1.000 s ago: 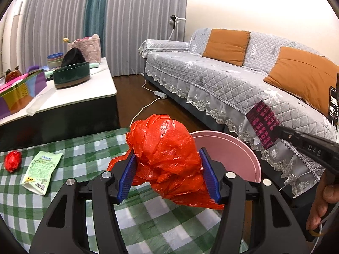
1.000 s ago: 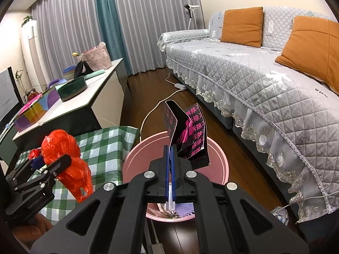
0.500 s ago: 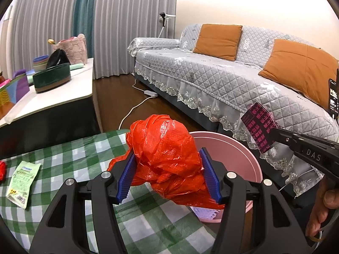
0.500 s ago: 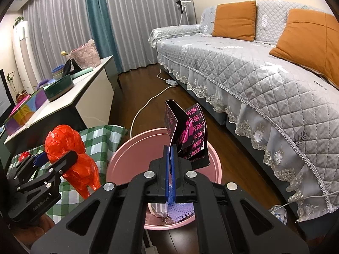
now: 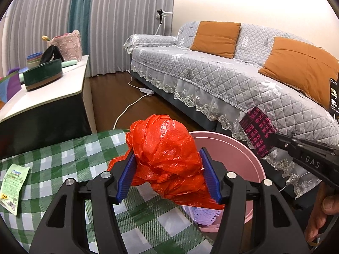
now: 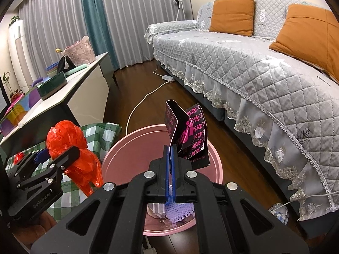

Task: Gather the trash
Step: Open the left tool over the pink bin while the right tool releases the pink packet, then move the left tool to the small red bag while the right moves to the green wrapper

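My left tongs (image 5: 167, 172) pinch a red bag (image 5: 167, 156), crumpled, over the table (image 5: 63, 158) edge, the pink bin (image 5: 245, 152) at two o'clock behind it. My right tongs (image 6: 170, 160) are pressed together on a black wrapper (image 6: 186, 135) above the bin. A green packet (image 5: 12, 182) lies at nine o'clock on the table.
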### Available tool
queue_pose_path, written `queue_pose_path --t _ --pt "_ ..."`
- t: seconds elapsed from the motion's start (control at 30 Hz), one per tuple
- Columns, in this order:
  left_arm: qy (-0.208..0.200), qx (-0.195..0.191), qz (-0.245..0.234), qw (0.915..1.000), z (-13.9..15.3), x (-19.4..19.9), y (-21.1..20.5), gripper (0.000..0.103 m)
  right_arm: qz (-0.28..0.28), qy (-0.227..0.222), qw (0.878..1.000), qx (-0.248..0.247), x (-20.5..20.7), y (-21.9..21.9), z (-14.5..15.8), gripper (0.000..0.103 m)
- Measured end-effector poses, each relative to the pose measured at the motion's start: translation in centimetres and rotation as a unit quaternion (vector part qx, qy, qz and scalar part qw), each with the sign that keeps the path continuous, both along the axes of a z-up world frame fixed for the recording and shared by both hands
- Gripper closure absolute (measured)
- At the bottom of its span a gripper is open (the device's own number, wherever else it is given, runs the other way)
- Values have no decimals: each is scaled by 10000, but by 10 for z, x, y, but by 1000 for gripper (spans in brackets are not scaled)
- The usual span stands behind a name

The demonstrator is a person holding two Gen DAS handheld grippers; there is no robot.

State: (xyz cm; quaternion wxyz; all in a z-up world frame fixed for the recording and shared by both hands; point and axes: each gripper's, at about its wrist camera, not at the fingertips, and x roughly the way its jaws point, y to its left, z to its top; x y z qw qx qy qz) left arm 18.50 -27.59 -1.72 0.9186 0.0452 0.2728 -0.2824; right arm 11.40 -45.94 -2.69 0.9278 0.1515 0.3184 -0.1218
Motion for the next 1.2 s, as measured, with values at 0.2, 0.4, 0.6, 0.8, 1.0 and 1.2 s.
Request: queue_pose_path --t 0.2,0.4,0.6,0.8,1.0,1.2 --pt "-2 -6 -242 9997 3 -2 -7 35 -166 31 9999 23 -4 -7 0 78" --pt "-135 -43 -152 9998 16 -7 5 35 -358 -80 9993 50 -12 -10 10 57" --pt "-321 -60 38 9995 37 -19 32 35 -296 -243 9993 32 -19 4 31 52" --pt "-429 -67 378 9983 55 -32 73 35 -75 -391 9992 -18 -26 32 52 49" --pt "-476 -69 775 9958 69 -44 121 35 282 -570 9980 -54 -27 77 73 46" --pt "-586 40 1153 9916 76 -55 172 35 708 -702 9950 39 -20 128 87 46"
